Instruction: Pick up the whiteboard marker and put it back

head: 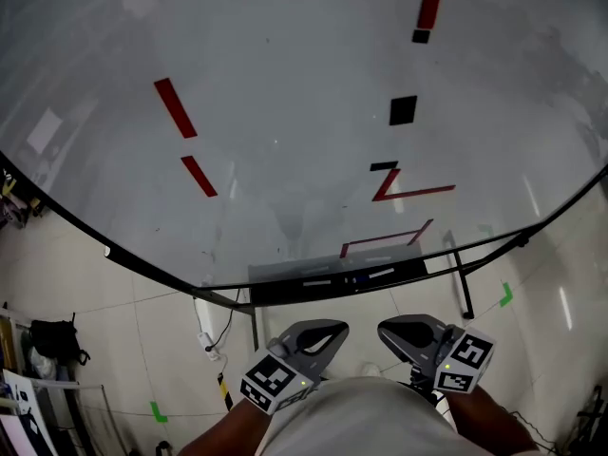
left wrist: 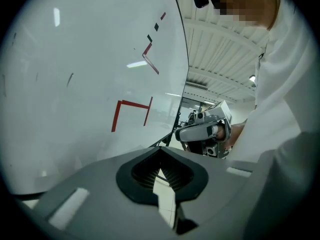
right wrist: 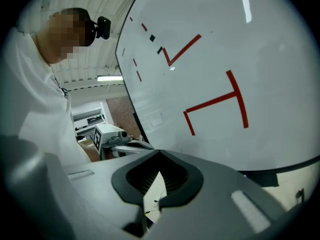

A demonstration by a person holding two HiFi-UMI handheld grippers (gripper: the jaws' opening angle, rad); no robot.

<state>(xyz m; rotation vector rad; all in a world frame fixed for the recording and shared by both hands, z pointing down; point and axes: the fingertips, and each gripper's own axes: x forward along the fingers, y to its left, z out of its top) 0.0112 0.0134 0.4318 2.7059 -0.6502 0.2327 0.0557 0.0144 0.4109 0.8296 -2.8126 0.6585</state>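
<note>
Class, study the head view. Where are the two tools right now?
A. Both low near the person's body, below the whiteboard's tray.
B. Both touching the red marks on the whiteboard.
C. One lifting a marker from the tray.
A: the left tool and right tool sit side by side below the tray of the whiteboard, jaws together with nothing between them.

The head view looks steeply down from above onto the whiteboard [head: 285, 93], with the left tool [head: 323, 335] and right tool [head: 399, 335] close below at 6 o'clock. Each gripper view sits just behind its own jaws and looks along them toward the board. All three views share the red tape marks [head: 176, 107]. The left gripper view catches the right tool at 4 o'clock, and the right gripper view catches the left tool at 8 o'clock.
</note>
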